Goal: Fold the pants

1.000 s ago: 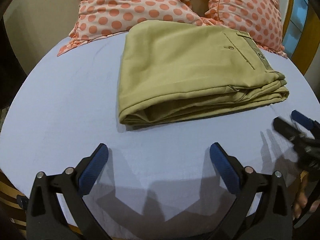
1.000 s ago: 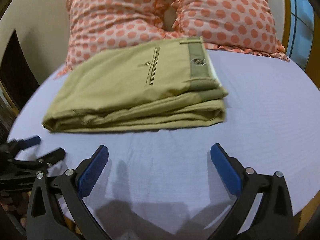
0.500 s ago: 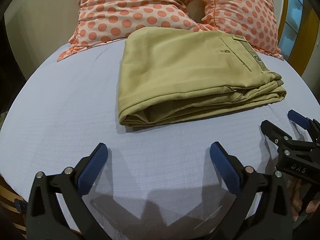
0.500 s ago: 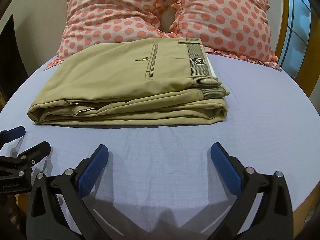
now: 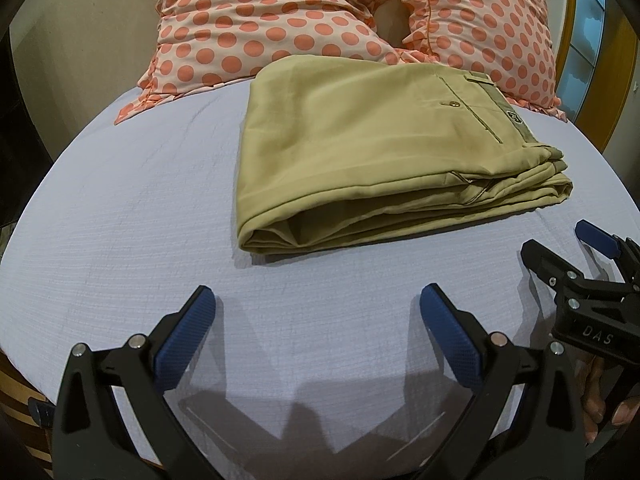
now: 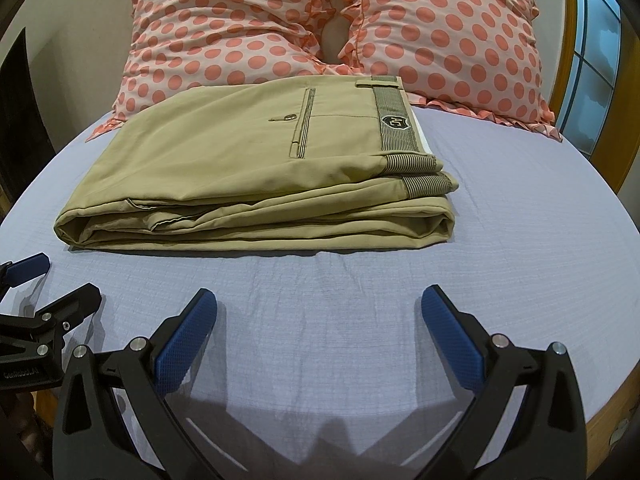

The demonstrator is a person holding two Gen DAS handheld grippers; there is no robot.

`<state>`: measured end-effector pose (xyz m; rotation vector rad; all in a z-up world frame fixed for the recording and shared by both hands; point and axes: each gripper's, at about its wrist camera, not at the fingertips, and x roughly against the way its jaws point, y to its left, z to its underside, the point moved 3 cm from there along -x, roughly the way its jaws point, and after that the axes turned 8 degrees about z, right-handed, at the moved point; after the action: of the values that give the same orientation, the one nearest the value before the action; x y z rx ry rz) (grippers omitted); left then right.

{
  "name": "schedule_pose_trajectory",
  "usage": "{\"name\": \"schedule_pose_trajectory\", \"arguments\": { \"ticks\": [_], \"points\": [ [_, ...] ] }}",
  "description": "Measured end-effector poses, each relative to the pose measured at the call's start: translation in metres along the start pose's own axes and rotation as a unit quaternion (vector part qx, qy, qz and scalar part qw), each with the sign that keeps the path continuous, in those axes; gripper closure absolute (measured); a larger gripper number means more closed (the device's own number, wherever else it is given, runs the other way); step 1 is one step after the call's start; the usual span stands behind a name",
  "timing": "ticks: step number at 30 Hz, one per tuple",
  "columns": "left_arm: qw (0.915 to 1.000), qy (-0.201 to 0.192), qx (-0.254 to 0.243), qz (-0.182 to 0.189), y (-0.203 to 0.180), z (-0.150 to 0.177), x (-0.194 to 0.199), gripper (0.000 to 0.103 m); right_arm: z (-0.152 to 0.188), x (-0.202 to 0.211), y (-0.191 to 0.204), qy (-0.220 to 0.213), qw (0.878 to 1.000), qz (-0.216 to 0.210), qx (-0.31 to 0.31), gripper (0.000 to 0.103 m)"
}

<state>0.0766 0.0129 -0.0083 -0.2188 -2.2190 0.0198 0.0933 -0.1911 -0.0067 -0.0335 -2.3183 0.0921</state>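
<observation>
Khaki pants (image 5: pixel 372 152) lie folded in a flat rectangular stack on the lavender bed sheet (image 5: pixel 120 240), waistband to the right; they also show in the right wrist view (image 6: pixel 256 176). My left gripper (image 5: pixel 318 312) is open and empty, hovering over the sheet short of the stack's near edge. My right gripper (image 6: pixel 320 312) is open and empty too, in front of the stack. The right gripper shows at the right edge of the left wrist view (image 5: pixel 568 248). The left gripper shows at the left edge of the right wrist view (image 6: pixel 60 280).
Two pink polka-dot pillows (image 6: pixel 224 28) (image 6: pixel 452 32) lean against the wall behind the pants. A wooden-framed window (image 6: pixel 592 60) stands at the right. The bed's near edge (image 6: pixel 600 412) drops off just below the grippers.
Both grippers have drawn back and steadied, open, in front of the stack. The pants have not moved.
</observation>
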Motion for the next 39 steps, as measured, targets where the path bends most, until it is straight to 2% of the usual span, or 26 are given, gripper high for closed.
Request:
{"name": "schedule_pose_trajectory", "arguments": {
  "ticks": [39],
  "points": [
    [1.0, 0.006, 0.005, -0.001, 0.0003, -0.0033, -0.0001, 0.002, -0.0007, -0.0003, -0.0007, 0.0, 1.0, -0.001, 0.001, 0.001]
  ]
}}
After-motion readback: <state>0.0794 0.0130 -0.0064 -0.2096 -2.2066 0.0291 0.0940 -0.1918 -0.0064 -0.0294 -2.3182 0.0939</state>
